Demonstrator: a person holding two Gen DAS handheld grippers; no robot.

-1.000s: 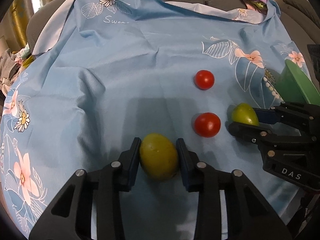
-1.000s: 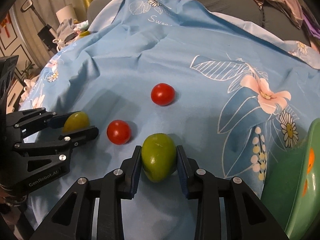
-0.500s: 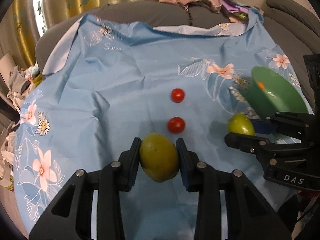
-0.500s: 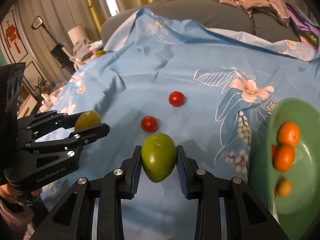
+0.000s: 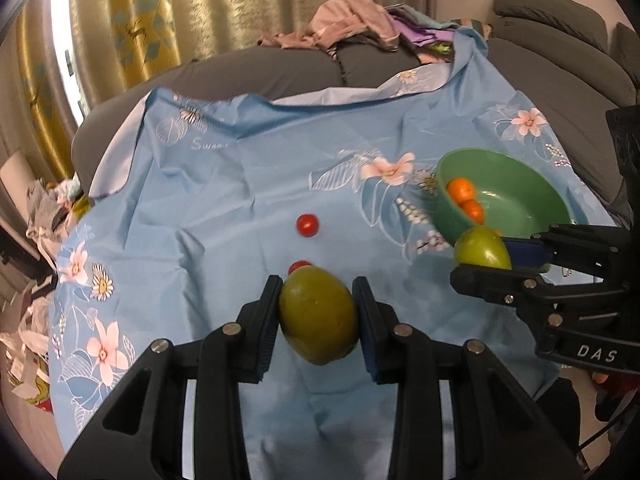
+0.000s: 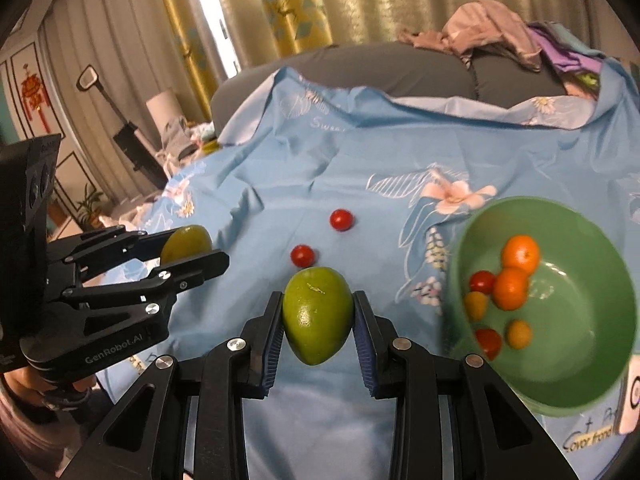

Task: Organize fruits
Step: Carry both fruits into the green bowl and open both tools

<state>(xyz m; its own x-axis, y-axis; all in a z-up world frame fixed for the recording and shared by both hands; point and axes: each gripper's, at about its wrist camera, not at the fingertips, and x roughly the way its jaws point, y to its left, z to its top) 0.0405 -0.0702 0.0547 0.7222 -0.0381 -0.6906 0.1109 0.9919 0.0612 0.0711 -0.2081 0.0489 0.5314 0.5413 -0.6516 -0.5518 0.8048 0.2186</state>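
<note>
My left gripper (image 5: 318, 314) is shut on a yellow-green mango (image 5: 318, 316) and holds it above the blue floral cloth (image 5: 224, 208). My right gripper (image 6: 318, 314) is shut on a green mango (image 6: 318, 314), also raised; it shows in the left wrist view (image 5: 482, 248) beside the green bowl (image 5: 520, 196). The bowl (image 6: 560, 368) holds oranges (image 6: 520, 256) and small tomatoes (image 6: 482, 282). Two red tomatoes (image 6: 341, 219) (image 6: 303, 255) lie on the cloth ahead of both grippers.
A grey sofa back (image 5: 280, 68) with a heap of clothes (image 5: 352, 24) lies behind the cloth. Curtains (image 6: 320, 4) hang at the back. Clutter sits on the floor to the left (image 5: 36, 216).
Both grippers have risen from the cloth with their mangoes. The views have widened, and the green bowl with its fruit has come into sight on the right.
</note>
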